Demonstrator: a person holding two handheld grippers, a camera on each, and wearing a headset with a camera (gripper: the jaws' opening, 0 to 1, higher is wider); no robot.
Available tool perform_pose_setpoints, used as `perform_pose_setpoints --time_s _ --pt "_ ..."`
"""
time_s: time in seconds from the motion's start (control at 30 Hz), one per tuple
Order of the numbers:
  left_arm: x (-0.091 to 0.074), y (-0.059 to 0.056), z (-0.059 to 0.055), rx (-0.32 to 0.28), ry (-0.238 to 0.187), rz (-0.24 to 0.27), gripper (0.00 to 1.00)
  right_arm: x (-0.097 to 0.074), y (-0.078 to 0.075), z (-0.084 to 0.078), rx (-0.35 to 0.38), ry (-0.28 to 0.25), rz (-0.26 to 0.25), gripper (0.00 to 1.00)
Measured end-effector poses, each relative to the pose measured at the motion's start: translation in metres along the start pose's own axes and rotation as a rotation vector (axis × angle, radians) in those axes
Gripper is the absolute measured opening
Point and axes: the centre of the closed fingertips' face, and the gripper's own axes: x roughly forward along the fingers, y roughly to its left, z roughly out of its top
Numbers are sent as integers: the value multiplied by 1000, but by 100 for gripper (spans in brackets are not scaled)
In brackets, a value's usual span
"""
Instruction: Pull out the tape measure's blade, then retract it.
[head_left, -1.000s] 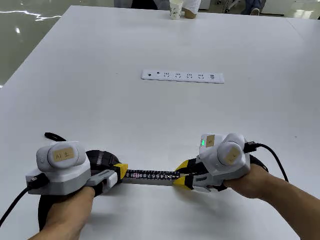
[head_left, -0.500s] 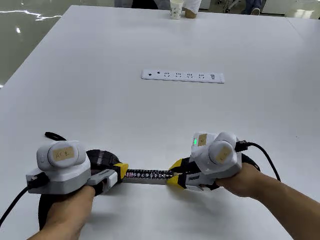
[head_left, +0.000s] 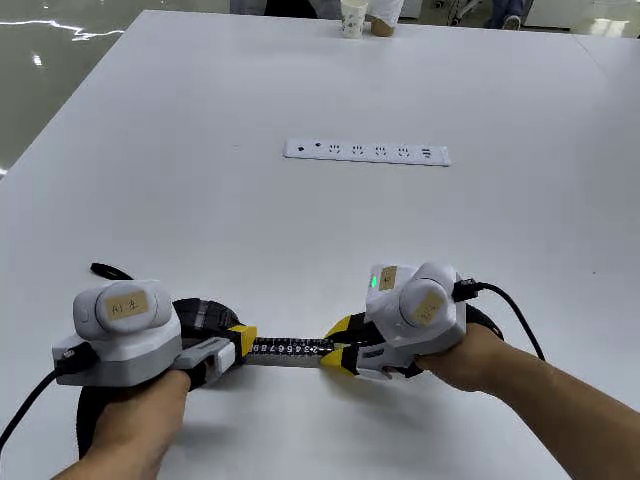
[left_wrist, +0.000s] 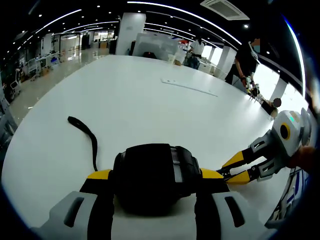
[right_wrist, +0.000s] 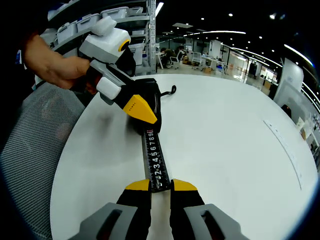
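Tape measure case (left_wrist: 155, 175) near-left on table (head_left: 330, 230), clamped tight between left gripper (head_left: 232, 345) jaws. Blade (right_wrist: 154, 160) short way out, tip pinched by right gripper (right_wrist: 160, 186). Likely retract leg. Next: ease tip left into case, blade straight.

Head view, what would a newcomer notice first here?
A numbered blade stretches taut near the front of the white table. The left hand-held gripper clamps the tape measure's black case, and the right hand-held gripper pinches the blade's tip. Farther back, a white power strip lies mid-table.
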Motion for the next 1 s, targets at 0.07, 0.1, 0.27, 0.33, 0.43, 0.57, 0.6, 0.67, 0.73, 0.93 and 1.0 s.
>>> perform_pose_setpoints --time_s 0.07,0.1,0.27,0.33,0.43,0.57,0.6,0.67,0.73,0.93,1.0 --pt "0 0 0 0 0 0 60 2 0 1 -6 1 1 10" --pt "0 0 0 -1 1 0 60 3 0 2 -5 0 2 10" --pt "1 1 0 -6 0 -3 60 9 1 8 -15 -2 6 10" --pt "1 1 0 -5 1 -3 60 11 2 10 -13 -4 10 10" --pt "1 1 0 -7 1 -3 60 13 3 12 -14 -7 12 10" --pt "1 2 0 -11 2 -5 60 17 4 16 -20 -11 16 10" --pt "1 2 0 -12 3 -5 60 18 4 18 -21 -11 17 10" --pt "2 2 0 -15 3 -6 61 20 4 20 -25 -13 18 10" --pt "2 2 0 -17 4 -6 61 22 4 21 -28 -13 19 10" --pt "1 2 0 -22 6 -9 61 29 5 28 -30 -21 22 10" --pt "1 2 0 -21 8 -9 61 32 6 30 -35 -22 23 10"
